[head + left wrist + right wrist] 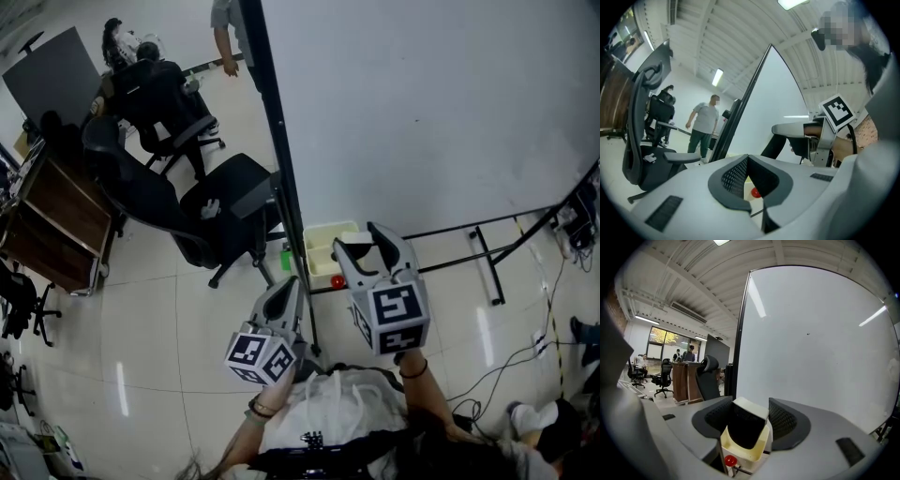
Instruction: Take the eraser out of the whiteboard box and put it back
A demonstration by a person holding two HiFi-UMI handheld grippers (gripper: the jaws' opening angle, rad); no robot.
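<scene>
In the right gripper view my right gripper (749, 405) is shut on the eraser (746, 425), a black block with a white top, held tilted just above the cream whiteboard box (758, 452). From the head view the same gripper (367, 246) hovers over the box (323, 242), which sits at the foot of the whiteboard (422, 112), and the eraser (360, 251) shows dark between the jaws. My left gripper (288, 287) hangs lower left of the box, shut with nothing in it. In its own view its jaws (748, 161) meet.
A red knob (337, 280) sits just below the box, a green object (286, 255) to its left. The whiteboard's black frame post (279, 159) runs between both grippers. Black office chairs (220, 202) and a standing person (703, 124) are to the left. Stand legs and cables (525, 347) lie right.
</scene>
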